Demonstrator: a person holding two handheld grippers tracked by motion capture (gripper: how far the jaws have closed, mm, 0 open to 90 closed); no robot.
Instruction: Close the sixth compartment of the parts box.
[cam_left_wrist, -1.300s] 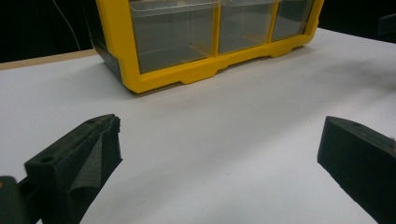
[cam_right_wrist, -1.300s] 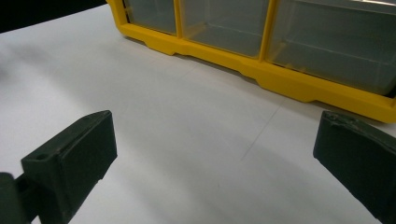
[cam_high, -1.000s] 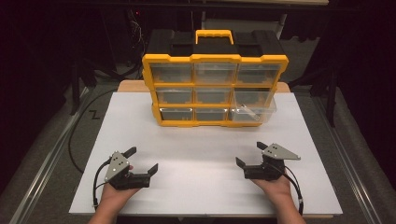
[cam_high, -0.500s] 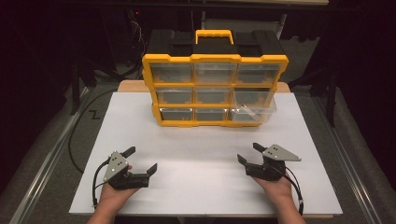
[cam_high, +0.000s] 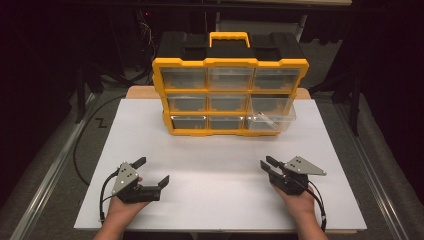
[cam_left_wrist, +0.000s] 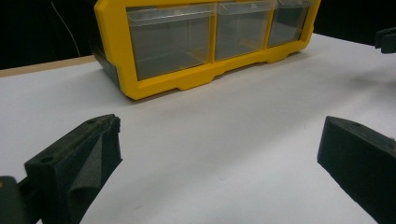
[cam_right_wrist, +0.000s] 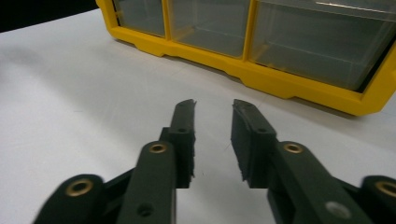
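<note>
Clearly the move ahead turns on where the organizer lies from the two tools: it stands well apart at about twelve o'clock on the white board, its long axis running nine to three across the far edge. Its bottom-right drawer is pulled partway out, toward the person. That drawer lies at roughly twelve o'clock from the right gripper and at about two o'clock from the left gripper, so the right hand is the nearer one, by my reading. The right gripper's jaws have just been closing and now stand a narrow gap apart with nothing between them, as the right gripper view shows. The left gripper's jaws are spread wide and empty, low over the board near the person's edge. The organizer is a yellow frame with a black back and a yellow handle, holding nine clear drawers in three rows; a small item seems to lie in the open one, too small to tell.
</note>
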